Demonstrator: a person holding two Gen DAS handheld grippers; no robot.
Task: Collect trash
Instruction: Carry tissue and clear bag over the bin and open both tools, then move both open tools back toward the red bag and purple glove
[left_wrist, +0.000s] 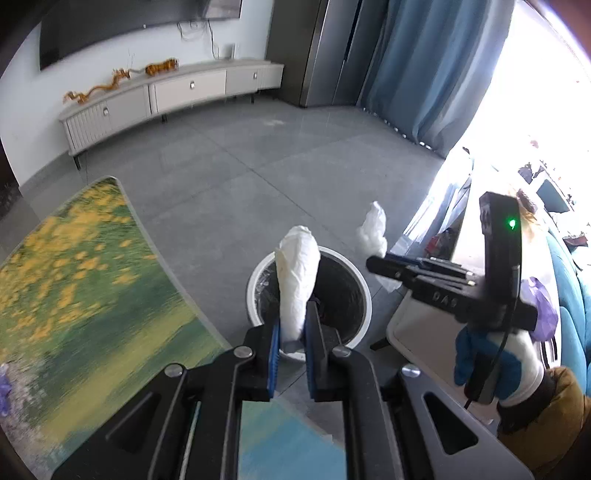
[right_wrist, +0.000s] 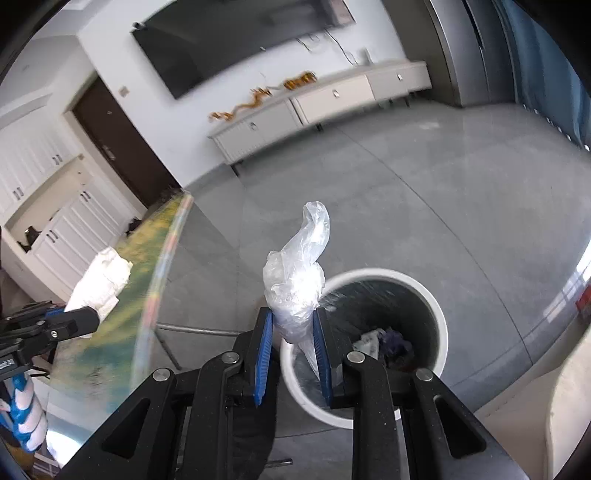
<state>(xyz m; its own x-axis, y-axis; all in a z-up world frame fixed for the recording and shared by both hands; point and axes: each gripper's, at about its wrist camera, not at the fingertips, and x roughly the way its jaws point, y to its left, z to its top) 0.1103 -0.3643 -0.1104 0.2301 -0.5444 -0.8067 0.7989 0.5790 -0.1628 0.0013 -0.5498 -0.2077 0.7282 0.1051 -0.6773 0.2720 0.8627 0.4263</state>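
My left gripper (left_wrist: 291, 332) is shut on a crumpled white paper wad (left_wrist: 298, 280), held above the near rim of a round white trash bin (left_wrist: 255, 280) with a dark liner. In the right wrist view that same wad (right_wrist: 101, 282) sticks out of the left gripper (right_wrist: 79, 319) at the far left. My right gripper (right_wrist: 293, 332) is shut on a scrunched clear plastic bag (right_wrist: 295, 280), just left of the bin (right_wrist: 441, 317), which holds some trash. From the left wrist view the right gripper (left_wrist: 373, 260) and its plastic bag (left_wrist: 372, 230) hang right of the bin.
A glass table with a yellow and green print (left_wrist: 85, 295) lies left of the bin. A pale side table (left_wrist: 417, 332) and a teal sofa (left_wrist: 569, 332) stand to the right. Grey tiled floor (left_wrist: 258, 166) stretches to a long low cabinet (left_wrist: 173, 96) and blue curtains (left_wrist: 424, 74).
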